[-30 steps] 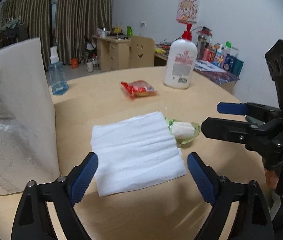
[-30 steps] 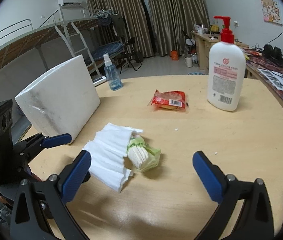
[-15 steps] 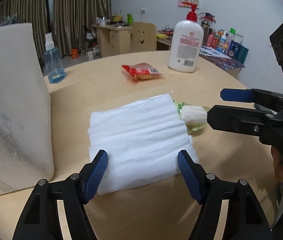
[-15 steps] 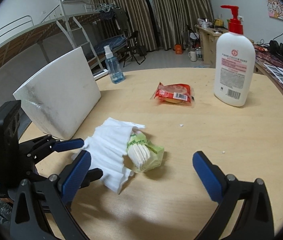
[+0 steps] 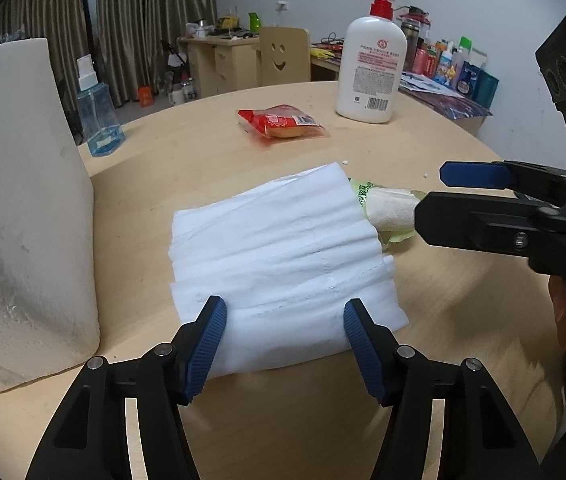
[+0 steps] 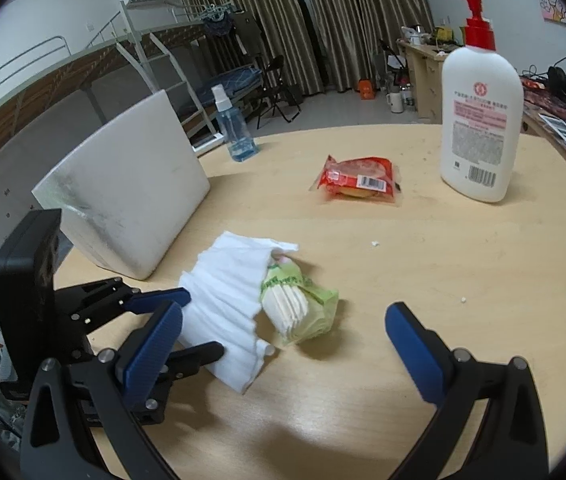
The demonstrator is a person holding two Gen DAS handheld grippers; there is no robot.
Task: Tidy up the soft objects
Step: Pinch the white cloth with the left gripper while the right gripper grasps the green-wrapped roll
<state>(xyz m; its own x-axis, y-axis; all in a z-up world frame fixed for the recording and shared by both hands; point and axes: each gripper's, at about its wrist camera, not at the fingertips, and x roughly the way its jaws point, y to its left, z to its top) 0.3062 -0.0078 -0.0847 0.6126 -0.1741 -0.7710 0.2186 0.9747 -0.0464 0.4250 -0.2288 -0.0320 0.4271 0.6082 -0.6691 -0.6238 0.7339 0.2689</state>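
Observation:
A stack of white tissue sheets (image 5: 283, 248) lies flat on the round wooden table (image 5: 203, 168). Its far right end rests against an opened green tissue pack (image 5: 391, 212). My left gripper (image 5: 285, 320) straddles the near edge of the sheets; its jaws are closing with the tissue between them, and no squeeze shows. In the right wrist view the left gripper (image 6: 195, 324) sits at the sheets' (image 6: 223, 292) left end. My right gripper (image 6: 283, 316) stands wide open just in front of the green pack (image 6: 303, 308), touching nothing. A red snack packet (image 6: 359, 178) lies farther back.
A big white foam block (image 5: 15, 200) stands close on the left. A blue spray bottle (image 5: 97, 112) is behind it. A white lotion bottle (image 5: 371, 68) with a red pump stands at the table's far right. Desks, a chair and curtains are beyond.
The left gripper's jaws have narrowed and moved forward over the near edge of the tissue sheets. The right gripper has crept slightly closer to the green pack, still wide open.

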